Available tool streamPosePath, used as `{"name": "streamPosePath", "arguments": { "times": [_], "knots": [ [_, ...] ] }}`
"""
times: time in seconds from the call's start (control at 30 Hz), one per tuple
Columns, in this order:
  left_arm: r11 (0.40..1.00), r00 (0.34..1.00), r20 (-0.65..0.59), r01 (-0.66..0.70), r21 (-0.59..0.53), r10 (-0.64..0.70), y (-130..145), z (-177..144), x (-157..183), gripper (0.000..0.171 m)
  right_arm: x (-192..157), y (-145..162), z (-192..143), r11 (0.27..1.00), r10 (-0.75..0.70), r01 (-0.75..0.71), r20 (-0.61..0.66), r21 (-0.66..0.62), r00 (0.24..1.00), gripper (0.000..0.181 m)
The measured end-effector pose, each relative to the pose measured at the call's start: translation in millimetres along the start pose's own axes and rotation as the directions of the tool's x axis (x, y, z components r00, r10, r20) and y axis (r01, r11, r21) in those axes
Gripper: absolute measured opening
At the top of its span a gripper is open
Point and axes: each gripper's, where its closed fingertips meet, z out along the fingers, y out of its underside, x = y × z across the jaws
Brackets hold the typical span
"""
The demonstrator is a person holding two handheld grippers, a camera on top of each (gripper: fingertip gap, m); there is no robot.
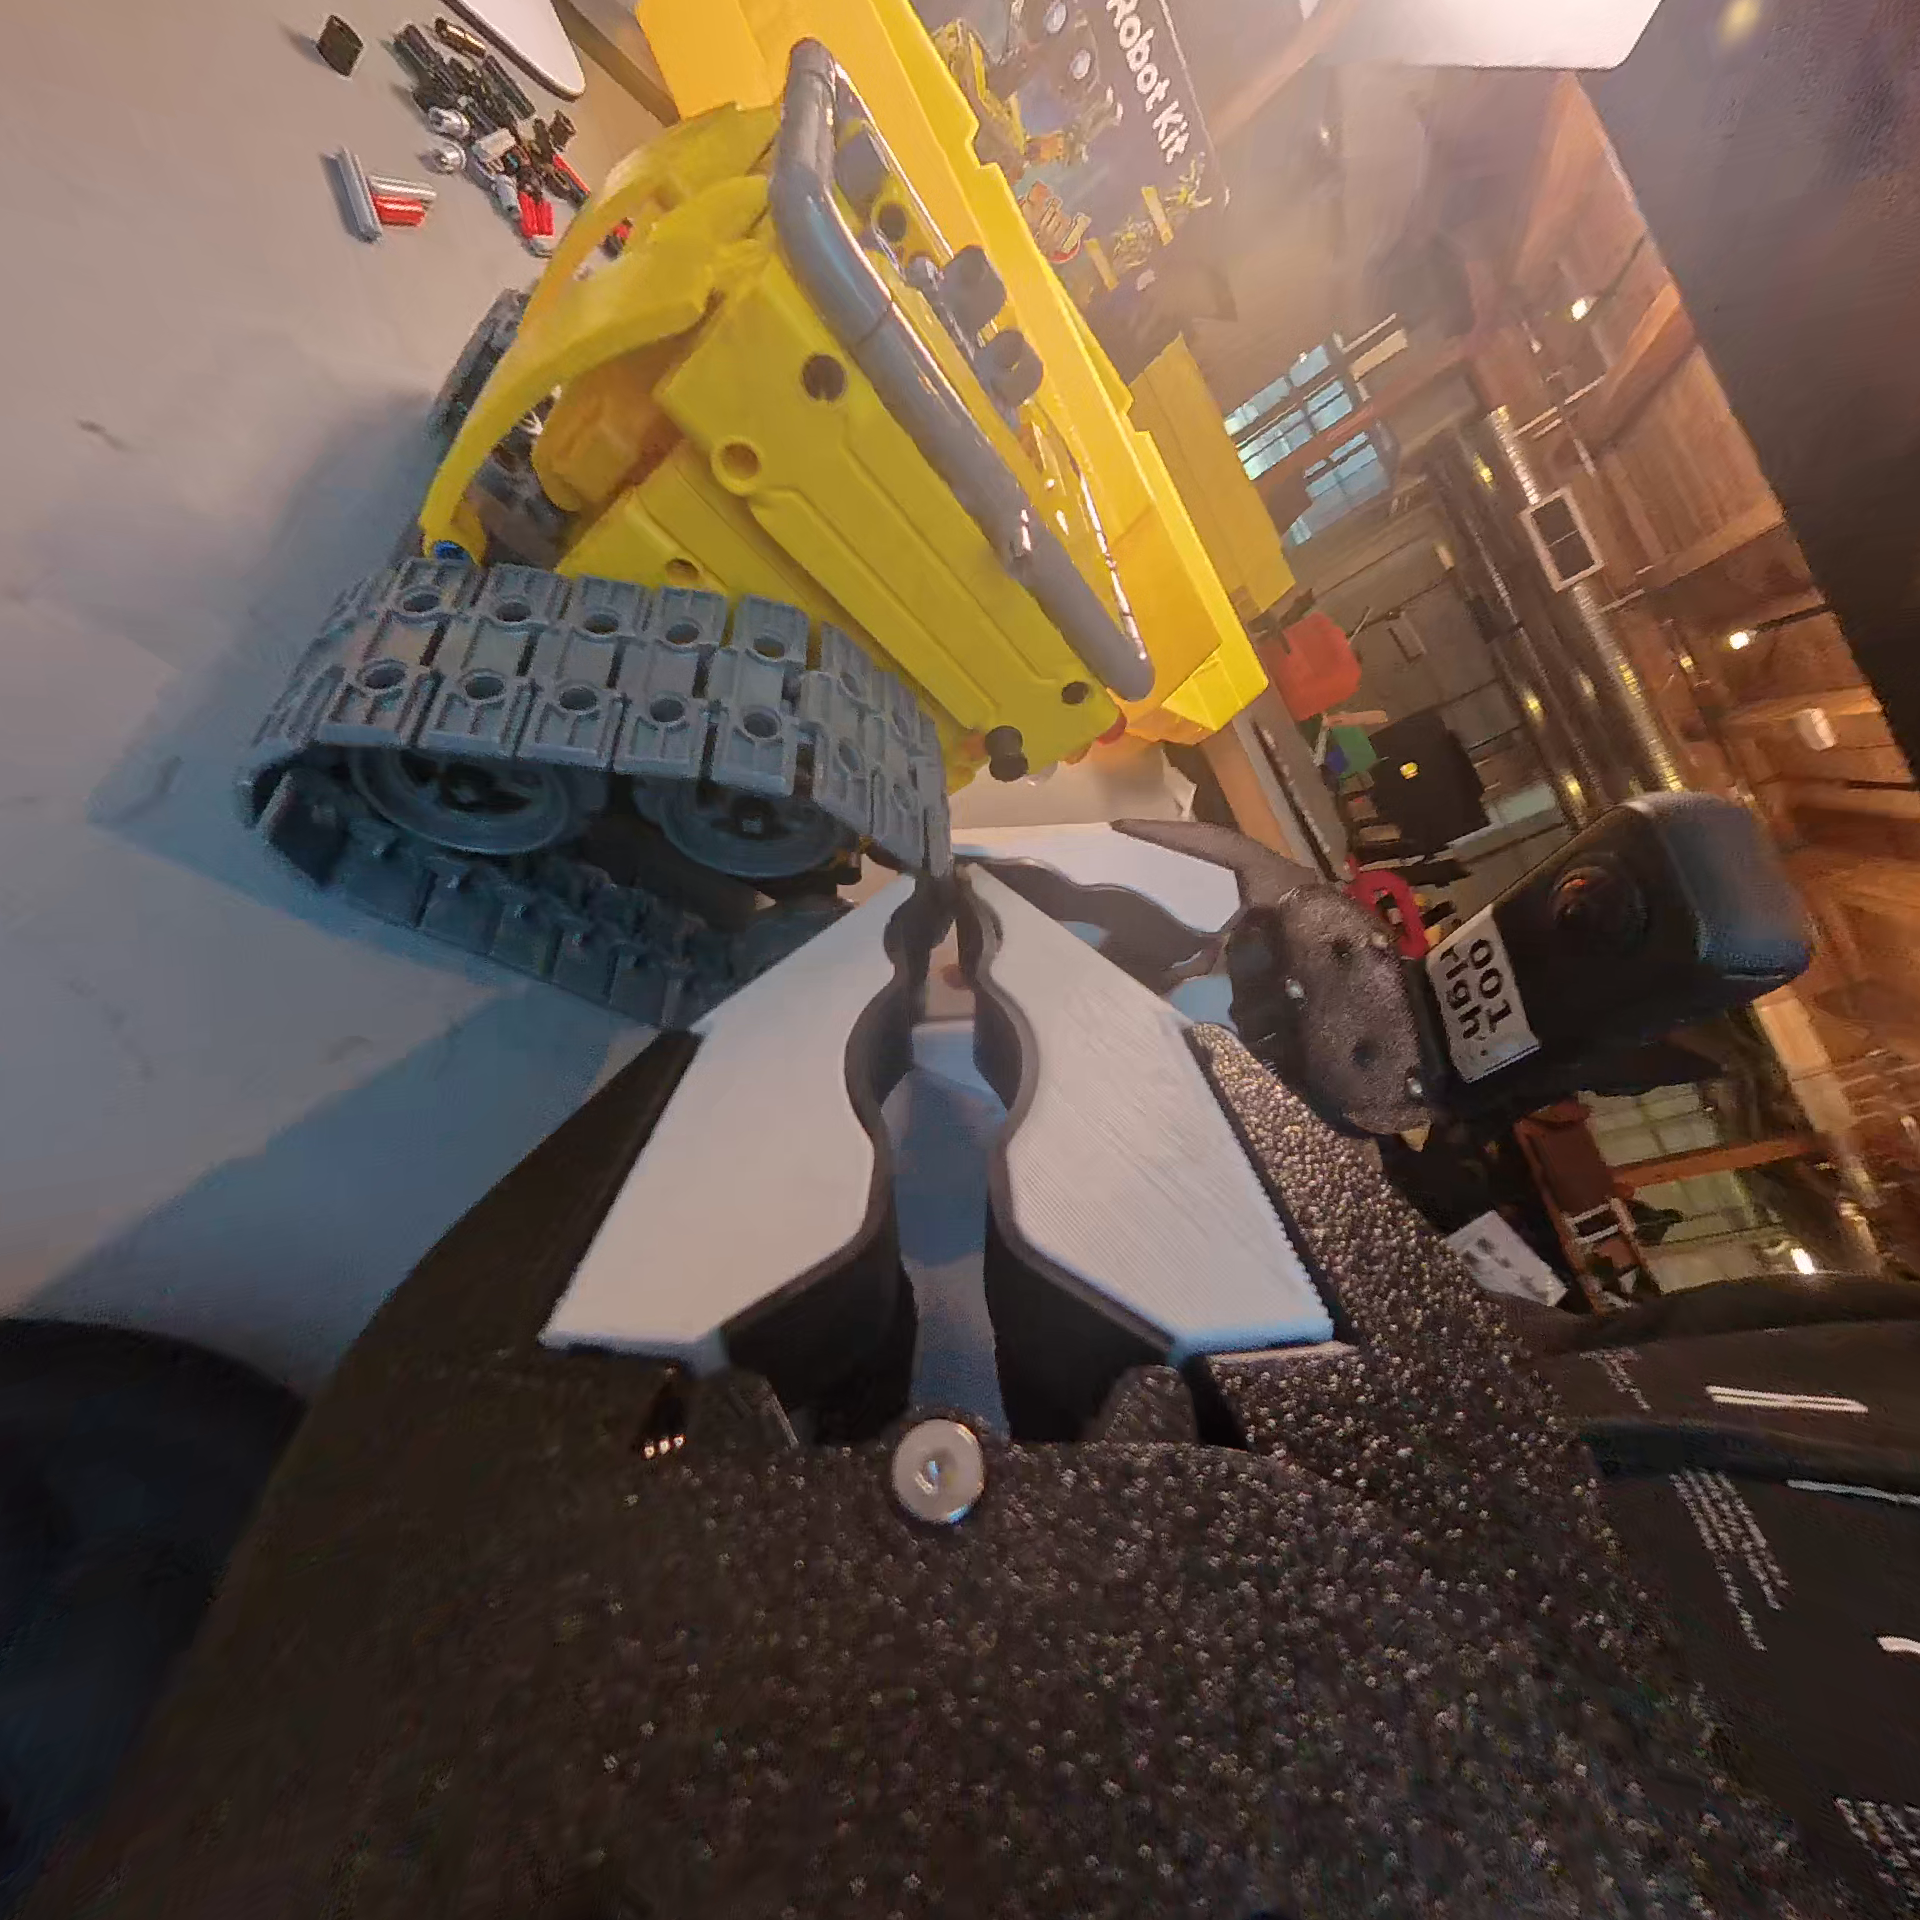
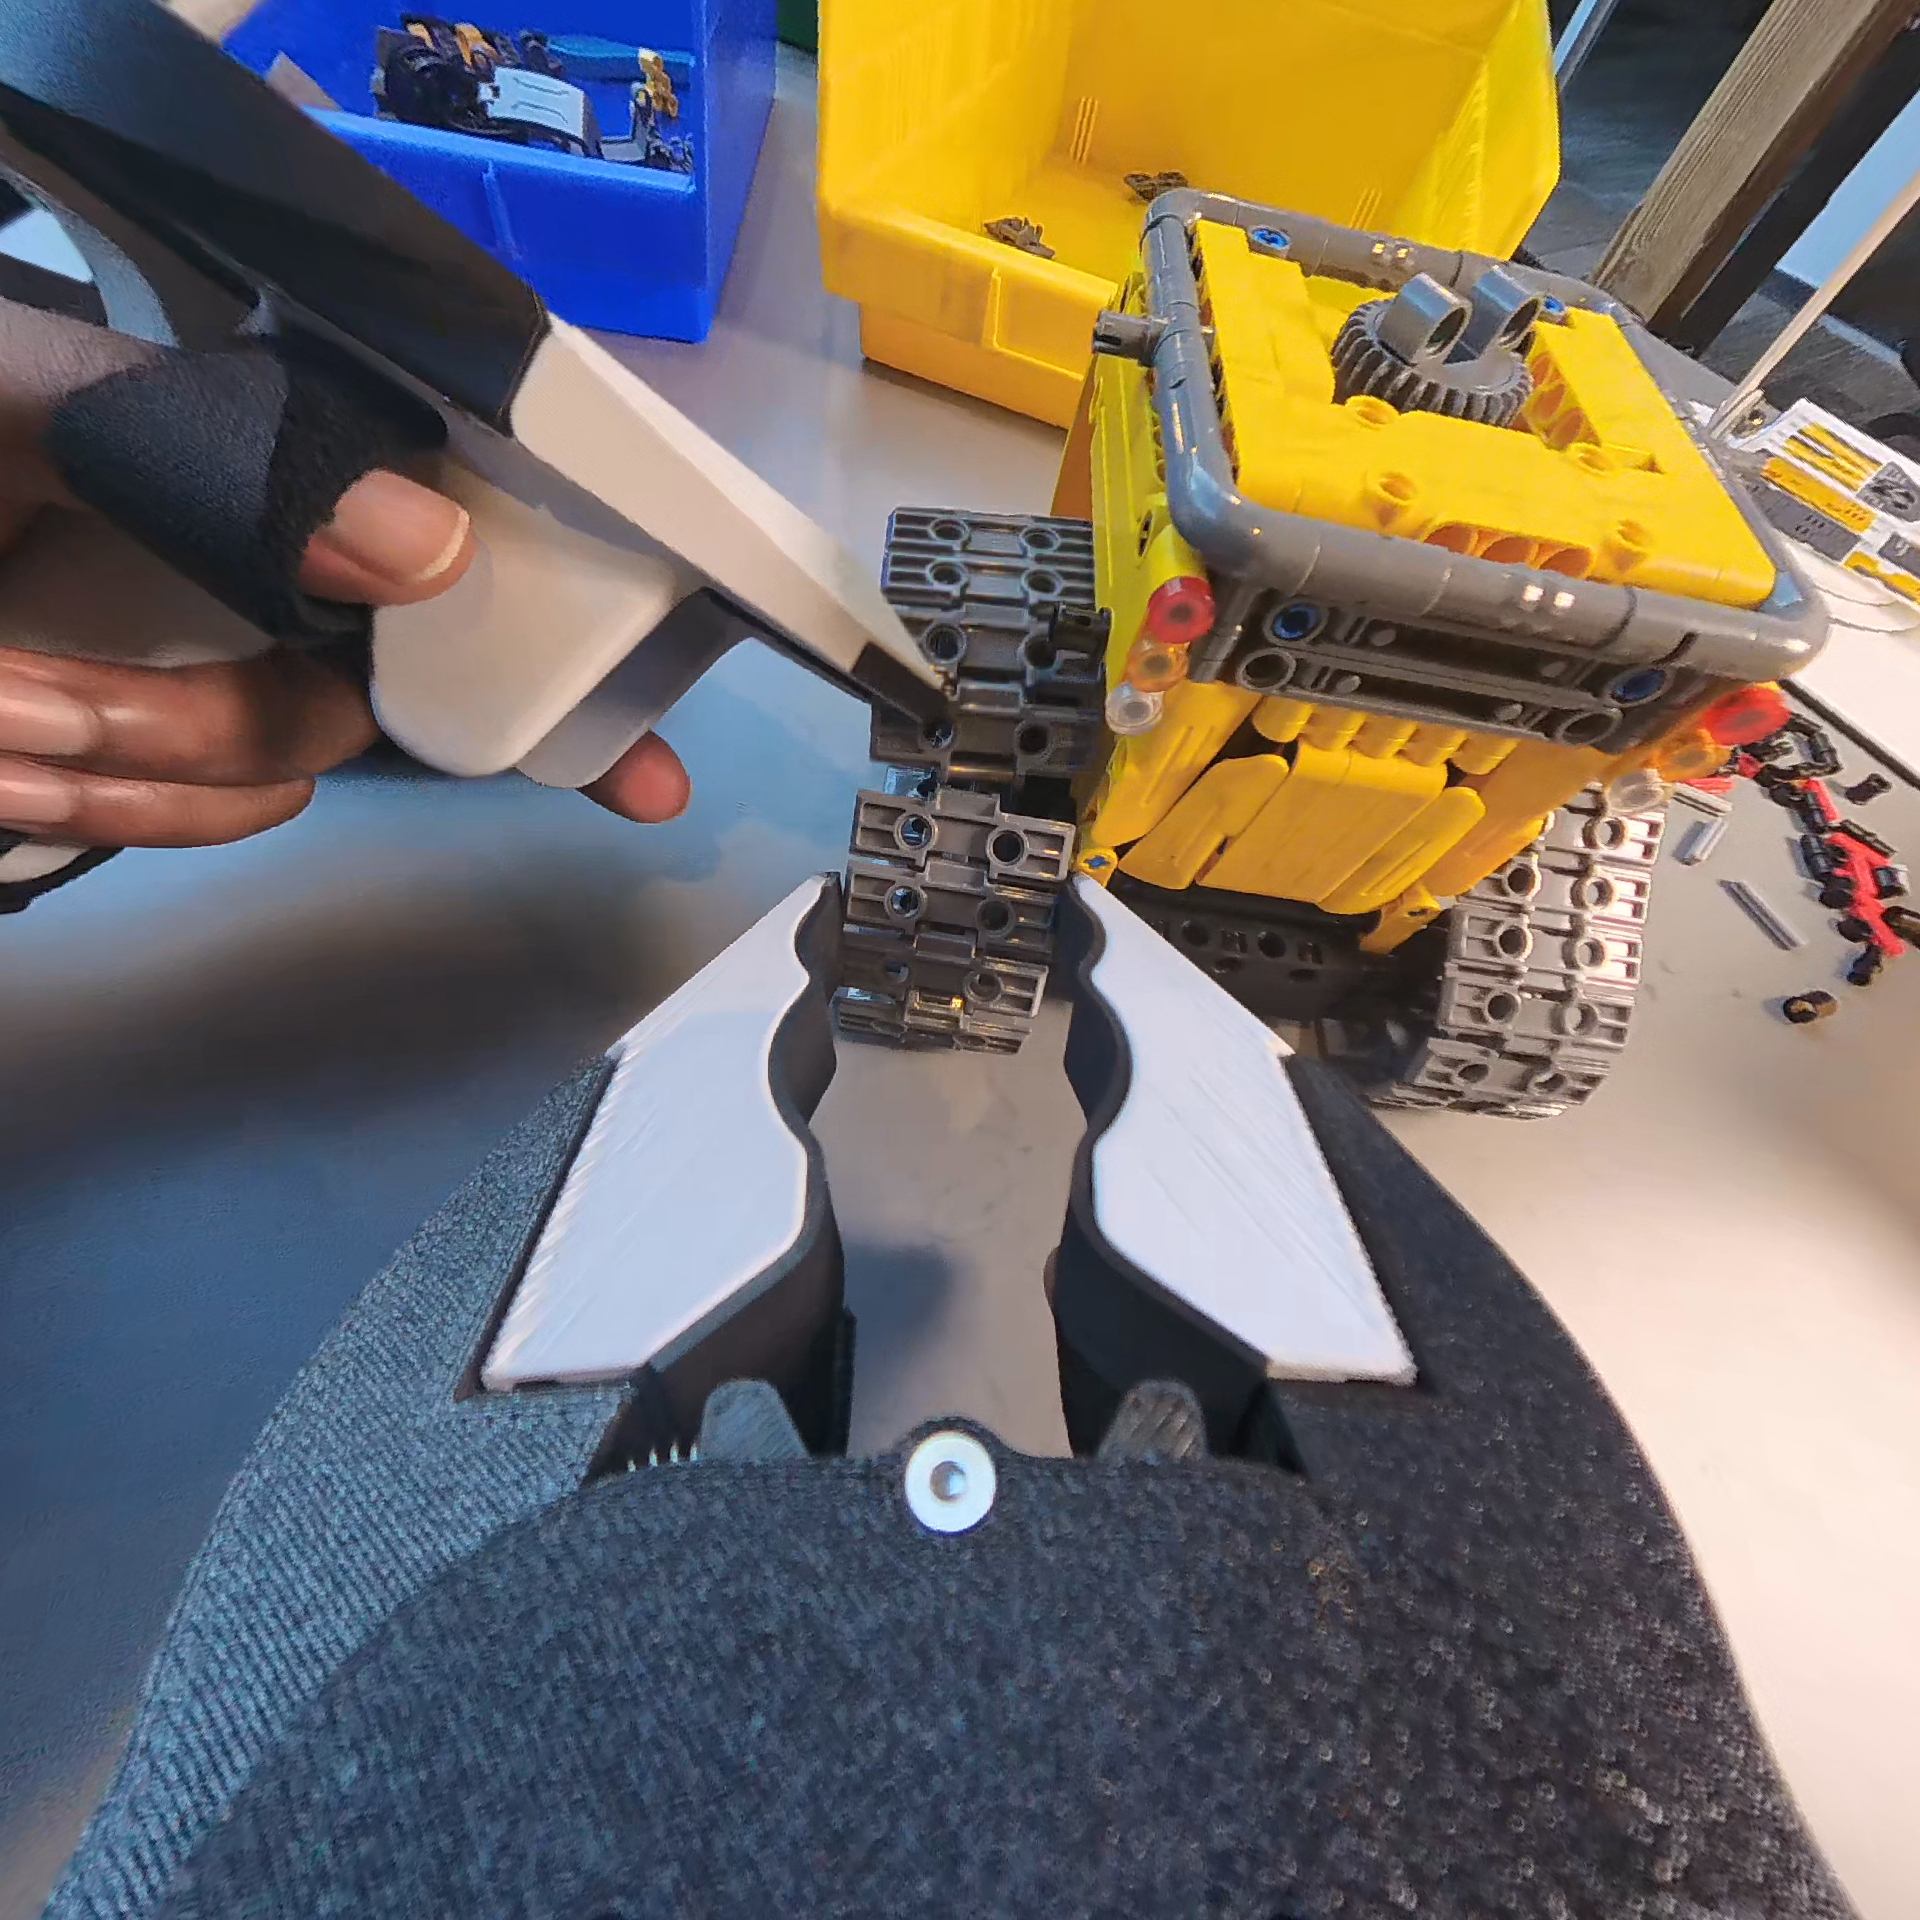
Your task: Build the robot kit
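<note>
- Two hand-held grippers work on one yellow tracked toy robot built of plastic bricks, standing on the grey tabletop in front of a yellow bin, with a blue bin farther back.
- The right hand-held gripper has its fingers spread to either side of the near grey track, touching or just beside the links; I cannot tell whether it presses them.
- The left hand-held gripper has its fingers nearly pressed together, tips at the track's upper links; whether it pinches a link is hidden.
- A hand holds the left tool.
- The model looks light and stiff but likely fragile at its snap joints; the track is a loose, flexible chain, so the yellow body seems the firmer hold.
- Small loose parts lie scattered beside the model.
</note>
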Motion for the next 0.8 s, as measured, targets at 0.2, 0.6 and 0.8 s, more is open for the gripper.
{"name": "streamPosePath", "arguments": {
  "times": [0.2, 0.6, 0.8],
  "knots": [
    [0.998, 0.999, 0.027, -0.044, -0.049, 0.045, 7, 2, -4, 0.002, 0, 3, -7, 1.0, -0.018, 0.018, -0.004, 0.003, 1.0, 0.041],
    [0.981, 0.991, -0.092, -0.111, -0.157, 0.097, 21, 7, 7, 0.003, 3, 8, -19, 1.0, -0.027, 0.027, 0.009, 0.015, 1.0, 0.041],
    [0.974, 0.986, -0.121, -0.139, -0.18, 0.119, 22, 9, 8, 0.003, 2, 8, -19, 0.999, -0.04, 0.04, 0.039, 0.01, 0.998, 0.041]
  ]
}}
